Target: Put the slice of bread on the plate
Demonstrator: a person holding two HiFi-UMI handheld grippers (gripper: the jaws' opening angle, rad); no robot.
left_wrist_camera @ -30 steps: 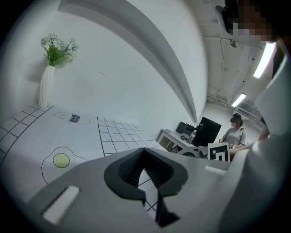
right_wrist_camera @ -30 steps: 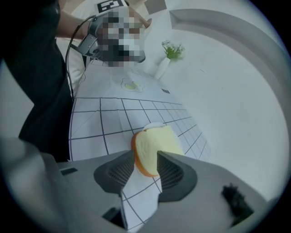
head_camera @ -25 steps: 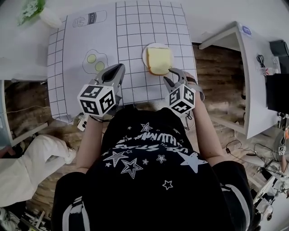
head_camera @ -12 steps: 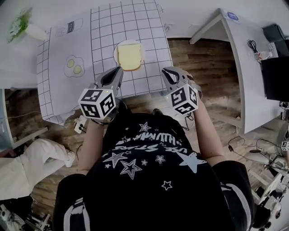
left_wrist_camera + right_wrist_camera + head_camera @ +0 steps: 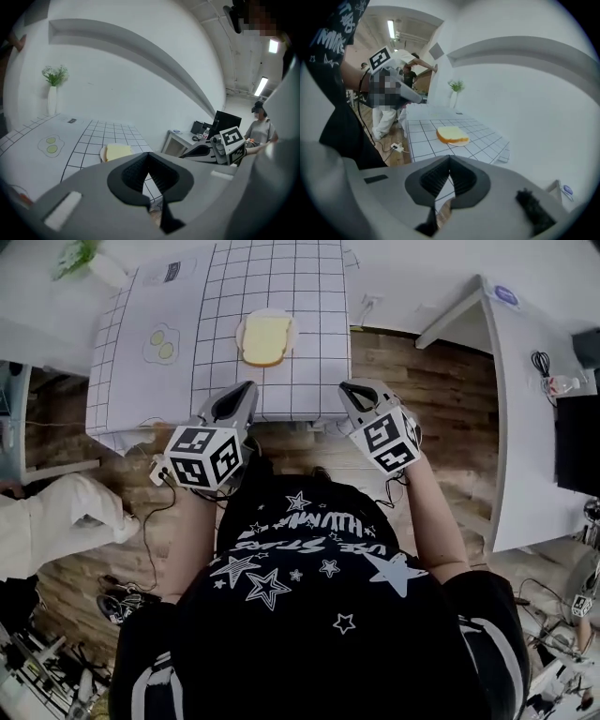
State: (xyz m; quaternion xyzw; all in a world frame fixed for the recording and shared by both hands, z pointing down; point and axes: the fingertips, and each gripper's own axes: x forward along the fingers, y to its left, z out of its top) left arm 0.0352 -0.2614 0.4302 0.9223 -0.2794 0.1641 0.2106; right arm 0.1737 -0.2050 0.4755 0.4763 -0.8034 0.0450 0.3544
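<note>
We see the bread slice [image 5: 265,340], pale yellow w/ tan crust, lying flat on a small white plate [image 5: 238,334], mid-bench [image 5: 314,381].

The slice of bread [image 5: 265,339] lies on the plate [image 5: 295,324], right of the middle of the table [image 5: 309,381]. The vase [image 5: 105,270] stands at its far left corner.

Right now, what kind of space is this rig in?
Probably a lab or office set up for recording, not a real kitchen: a staged table under a grid-printed cloth, white desks with a monitor, and a power strip lying on the wood floor.
</note>
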